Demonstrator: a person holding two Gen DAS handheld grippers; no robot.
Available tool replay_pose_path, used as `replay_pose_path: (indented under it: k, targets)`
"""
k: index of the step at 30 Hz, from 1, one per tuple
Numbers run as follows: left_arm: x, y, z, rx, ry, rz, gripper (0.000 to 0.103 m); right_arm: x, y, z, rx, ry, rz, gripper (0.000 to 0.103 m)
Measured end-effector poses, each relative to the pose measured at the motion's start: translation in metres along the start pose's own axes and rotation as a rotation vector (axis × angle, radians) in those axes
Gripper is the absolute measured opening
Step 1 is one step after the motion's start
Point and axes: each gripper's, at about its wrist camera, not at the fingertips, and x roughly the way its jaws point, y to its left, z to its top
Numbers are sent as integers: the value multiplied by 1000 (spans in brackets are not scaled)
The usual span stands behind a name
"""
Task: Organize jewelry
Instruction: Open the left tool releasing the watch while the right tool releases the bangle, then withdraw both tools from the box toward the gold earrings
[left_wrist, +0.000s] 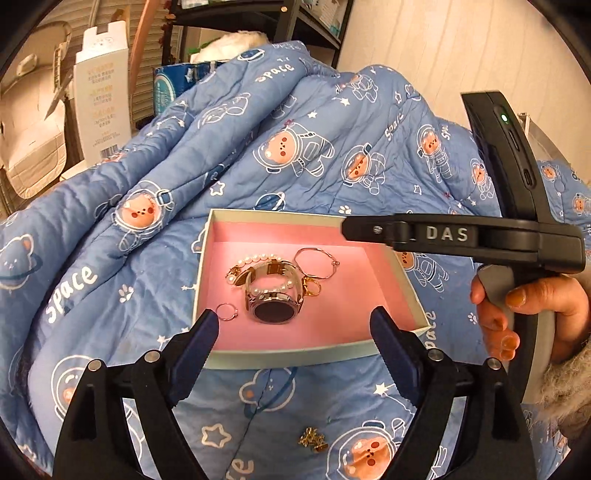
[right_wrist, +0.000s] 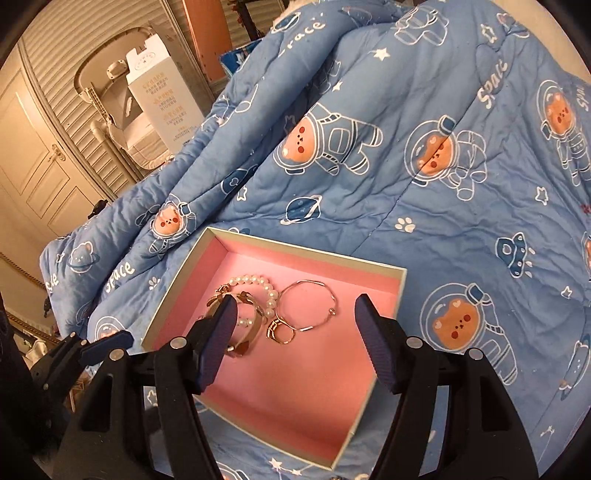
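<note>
Bed: a quilted blue cotton duvet printed with astronaut bears (left_wrist: 303, 155) lies rumpled and soft under everything; any press on it could tip whatever rests there.
Box: a shallow square cardboard box with a pale rim and pink lining (left_wrist: 295, 356) sits on the duvet with nothing firm beneath it; a knock on a wall from either tool could skew it and slide the contents together.
Right tool: the right tool (right_wrist: 295, 339), held by a hand (left_wrist: 532, 317), hovers over the box with jaws partly apart and nothing between them; its left pad hangs just above the heap and could snag a strand.
Left tool: the left tool (left_wrist: 295, 334) stands wide apart and empty at the near wall of the box.
Watch: a round dark-faced metal watch with a pale strap (left_wrist: 273, 308) lies in the box, twined with the bracelets; lifting one piece may drag the rest.
Bracelets: a white pearl-bead bracelet (left_wrist: 258, 260) and a thin silver wire bangle (left_wrist: 317, 263) overlap beside it.
Rings: a small silver ring (left_wrist: 226, 312) and gold rings (right_wrist: 281, 332) lie loose and could roll.
Straggler: a small gold chain piece (left_wrist: 313, 439) rests outside the box on the duvet near the left tool, easily lost in a fold.
</note>
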Motion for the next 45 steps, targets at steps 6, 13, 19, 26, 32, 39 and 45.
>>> replay_pose_path:
  k: [6,13,19,26,32,39,45]
  targets:
    - [-25,5,-33,-46,-43,36,86,-34,-17,-40,-40,-44,-14,66]
    - [-29,1,-69,-88,-16,28,86,-53,-32,-92,-56,-47,-35,66]
    - [-29,-10,-92,-100,-1,29,84,-57,-29,-133,-119,-23,-46,66]
    - [-26,-14,-110,-151,6,21,74,-57,-21,-170,-164,15,-47,66]
    - [-18,-23,-121,-146,23,26,58,-52,-9,-188,-212,27,-64,66]
    - [-6,-32,-123,-114,29,37,45,-49,-12,-192,-176,18,-72,60]
    - [1,-33,-120,-103,22,64,41,-47,-16,-192,-160,13,-79,49]
